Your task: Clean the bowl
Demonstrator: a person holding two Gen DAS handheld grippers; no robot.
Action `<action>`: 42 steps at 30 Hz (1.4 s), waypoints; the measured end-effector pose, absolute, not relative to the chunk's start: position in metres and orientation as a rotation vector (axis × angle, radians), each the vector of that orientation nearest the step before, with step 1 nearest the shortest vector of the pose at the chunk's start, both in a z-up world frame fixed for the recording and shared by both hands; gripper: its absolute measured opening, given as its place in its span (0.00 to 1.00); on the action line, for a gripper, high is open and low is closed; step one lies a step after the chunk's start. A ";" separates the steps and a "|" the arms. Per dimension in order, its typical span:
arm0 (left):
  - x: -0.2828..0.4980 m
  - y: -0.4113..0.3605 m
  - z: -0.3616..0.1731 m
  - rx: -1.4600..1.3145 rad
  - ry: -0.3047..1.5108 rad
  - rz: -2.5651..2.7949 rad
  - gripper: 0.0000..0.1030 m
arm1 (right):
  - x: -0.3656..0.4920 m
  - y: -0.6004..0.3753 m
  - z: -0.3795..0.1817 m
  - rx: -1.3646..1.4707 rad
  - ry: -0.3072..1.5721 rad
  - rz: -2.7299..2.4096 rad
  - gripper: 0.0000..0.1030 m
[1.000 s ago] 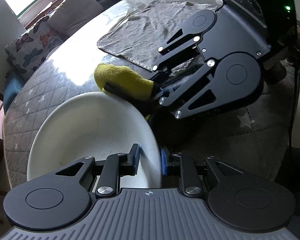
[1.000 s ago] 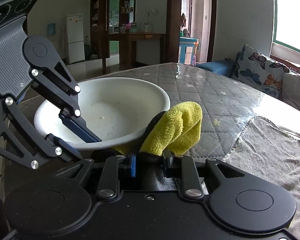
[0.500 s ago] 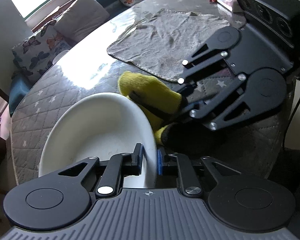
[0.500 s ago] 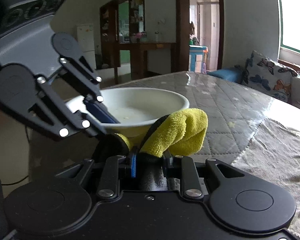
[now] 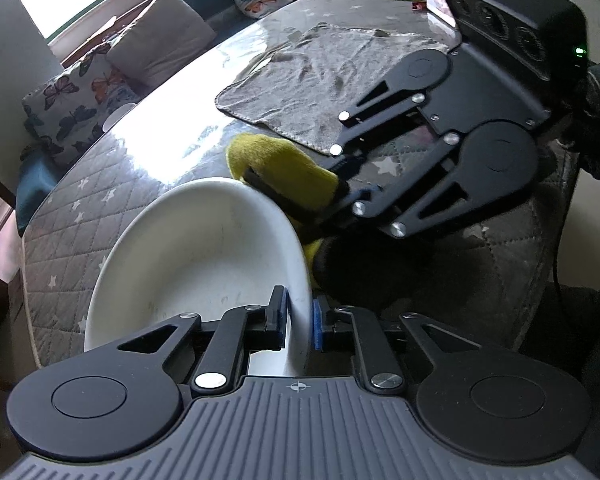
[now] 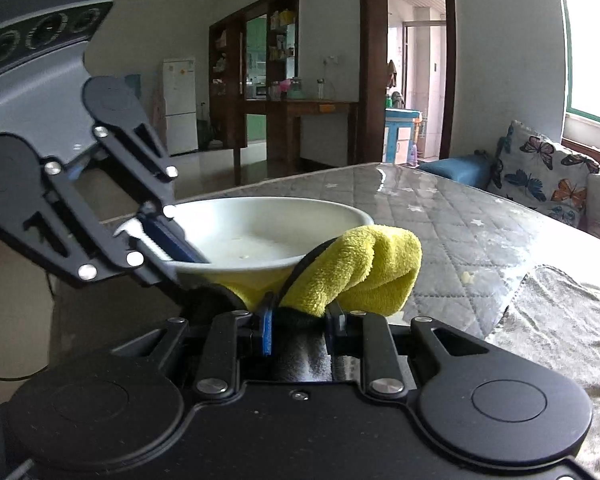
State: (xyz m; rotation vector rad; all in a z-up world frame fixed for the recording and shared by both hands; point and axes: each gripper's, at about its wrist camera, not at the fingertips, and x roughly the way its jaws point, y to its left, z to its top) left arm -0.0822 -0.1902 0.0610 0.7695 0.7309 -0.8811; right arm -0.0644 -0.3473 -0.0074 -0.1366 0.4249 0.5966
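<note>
Quilted grey table cover (image 5: 100, 216) w/ a glossy sheen takes up most of both views; butterfly cushions (image 6: 540, 172) sit along the window side. White bowl (image 5: 204, 256) is near the table's front edge, held up off it & tilted. Left gripper (image 5: 299, 322) is clamped on the bowl's near rim, one pad inside the wall, one outside. Right gripper (image 6: 299, 326) is closed on a folded yellow cloth (image 6: 360, 268), which sits against the bowl's outer wall, just under the rim on the side away from the left gripper. Grey towel (image 5: 332, 84) lies flat beyond the bowl, well apart from it.

Step in hand, as I read it: wiping the bowl, outside wall first. To do it well:
- keep the left clamp firm & steady; the rim is thin, smooth, likely slippery.
- press the cloth's thick fold on the wall, not the fingertips, so no metal scrapes the glaze.
- sweep along the curve; rotate the bowl w/ the left wrist rather than overreaching.
- small specks show on the inside bottom, so the cloth must go over the rim & scrub there too.
- push toward the left gripper's hold, never away, or the bowl may pivot out.
</note>
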 end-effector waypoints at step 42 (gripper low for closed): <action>-0.072 -0.197 0.059 0.750 0.767 -0.846 0.16 | -0.101 -0.336 -0.009 -0.153 0.384 0.628 0.25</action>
